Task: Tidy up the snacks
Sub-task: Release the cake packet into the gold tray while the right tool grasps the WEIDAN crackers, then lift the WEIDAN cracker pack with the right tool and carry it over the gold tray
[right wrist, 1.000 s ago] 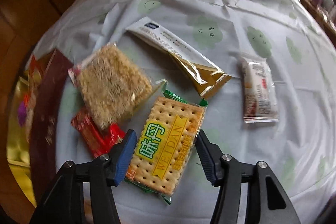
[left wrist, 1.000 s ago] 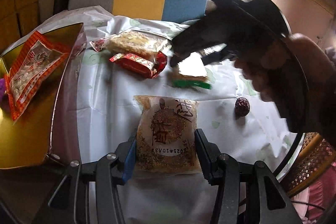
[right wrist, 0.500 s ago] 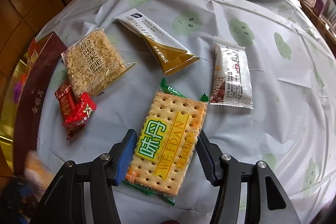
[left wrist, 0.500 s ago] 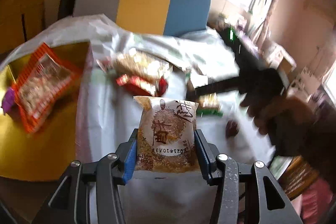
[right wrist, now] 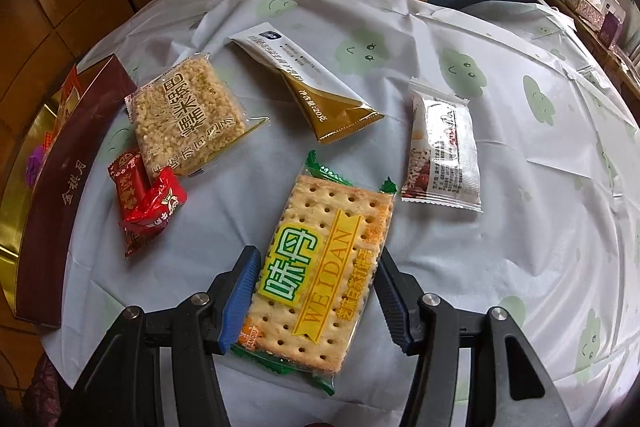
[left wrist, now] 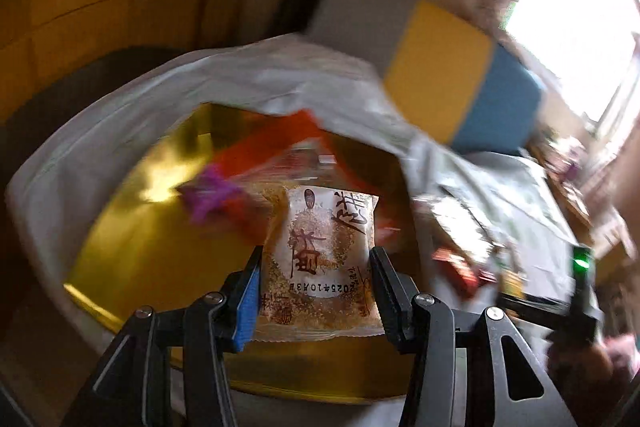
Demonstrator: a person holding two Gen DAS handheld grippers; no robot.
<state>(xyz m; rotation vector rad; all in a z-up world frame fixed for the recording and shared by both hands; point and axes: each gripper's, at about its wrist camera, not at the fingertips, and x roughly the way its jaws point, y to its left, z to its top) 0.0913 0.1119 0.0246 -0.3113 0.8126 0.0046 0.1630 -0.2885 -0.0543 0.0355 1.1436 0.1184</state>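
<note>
The left gripper (left wrist: pixel 316 291) clamps a flat, squarish pouch (left wrist: pixel 320 259) of speckled brown snack, its crinkled film printed with dark brush characters; the pouch's top edge points away from the camera, and it hangs above a shiny gold box (left wrist: pixel 152 227). Inside the box, an orange packet (left wrist: pixel 276 143) and something purple (left wrist: pixel 208 195) are smeared by blur (their print is unreadable).

The right gripper (right wrist: pixel 316 299) grips a rectangular cracker pack (right wrist: pixel 320 267) by its long sides, clear film over perforated biscuits, with a yellow ribbon label. Its long axis runs away from the fingers, tilted slightly right, and its near end is partly hidden. It sits over a creased white tablecloth (right wrist: pixel 520 227) with pale green cloud faces. Whether the pack rests on the cloth cannot be told.
</note>
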